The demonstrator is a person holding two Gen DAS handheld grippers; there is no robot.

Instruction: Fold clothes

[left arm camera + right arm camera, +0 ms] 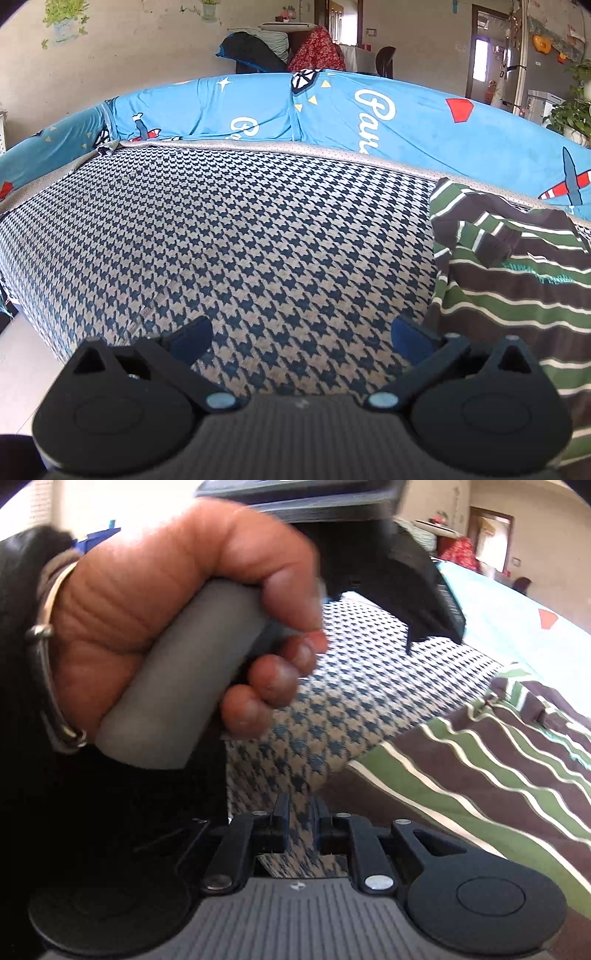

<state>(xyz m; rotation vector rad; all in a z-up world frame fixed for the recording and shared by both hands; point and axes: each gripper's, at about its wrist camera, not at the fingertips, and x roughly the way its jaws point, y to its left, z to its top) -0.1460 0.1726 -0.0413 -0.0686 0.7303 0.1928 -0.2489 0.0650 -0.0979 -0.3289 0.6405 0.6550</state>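
Observation:
A shirt (517, 288) striped in green, brown and white lies crumpled on the right part of a houndstooth-covered bed (240, 240). My left gripper (301, 339) hovers open over the bare cover, its right blue pad (410, 338) just beside the shirt's left edge, nothing between the fingers. In the right wrist view the same shirt (480, 775) spreads to the right. My right gripper (300, 812) is shut to a narrow slit and holds nothing, low over the cover just left of the shirt. A person's hand (166, 602) grips the other gripper's grey handle (177, 686) close in front.
A blue printed sheet (332, 110) covers the raised back and sides around the bed. Behind it stand a dark chair, piled cloth (317, 48) and a doorway (484, 59). The bed's left edge drops to a pale floor (18, 369). Potted plants (569, 114) at far right.

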